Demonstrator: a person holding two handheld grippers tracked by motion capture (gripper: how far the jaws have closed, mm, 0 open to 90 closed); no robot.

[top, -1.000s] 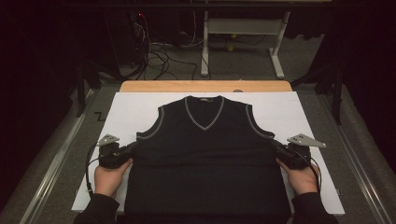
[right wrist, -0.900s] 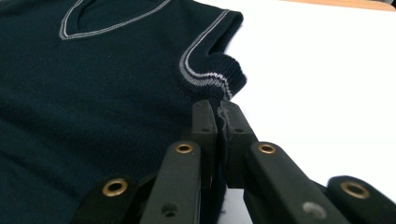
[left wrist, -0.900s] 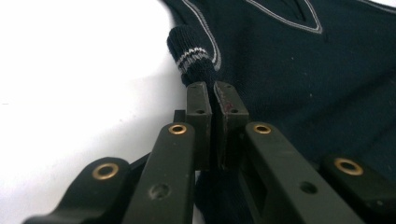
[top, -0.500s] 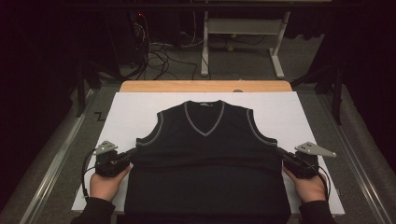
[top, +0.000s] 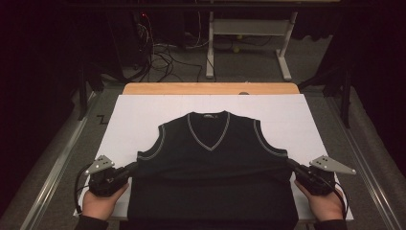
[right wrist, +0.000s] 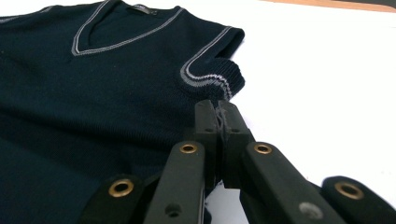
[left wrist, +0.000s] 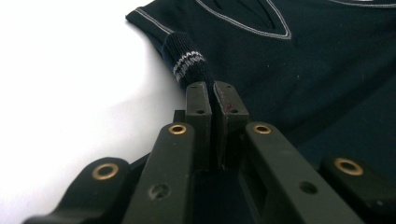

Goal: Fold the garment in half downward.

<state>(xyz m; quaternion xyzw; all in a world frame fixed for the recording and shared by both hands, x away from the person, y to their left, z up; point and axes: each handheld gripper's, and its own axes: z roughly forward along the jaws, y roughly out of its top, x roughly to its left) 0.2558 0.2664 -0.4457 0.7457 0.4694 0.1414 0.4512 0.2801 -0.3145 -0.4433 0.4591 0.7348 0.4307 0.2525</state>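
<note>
— Where does the garment lie?

— The dark navy knitted sleeveless V-neck vest with pale grey trim (top: 210, 167) lies face up on the white sheet covering the table (top: 134, 124), collar toward the far edge, hem toward the person. Its lower half reaches the near edge of the sheet.

— And the claws?

— The left gripper (top: 125, 171) has its jaws pinched together on the vest's left side, just under the striped armhole edge; in the left gripper view (left wrist: 212, 95) the ribbed band bunches up right at the closed tips. The right gripper (top: 296, 168) holds the opposite side the same way, jaws tight on the fabric below the other armhole, plain in the right gripper view (right wrist: 217, 112).

— Is the cloth flat?

— Mostly. A crease runs across the vest between the two held points.

— What lies farther off?

— A strip of bare wooden tabletop (top: 210, 88) past the sheet, then a white metal table frame (top: 249, 38) and loose cables (top: 163, 52) on the grey floor.
</note>
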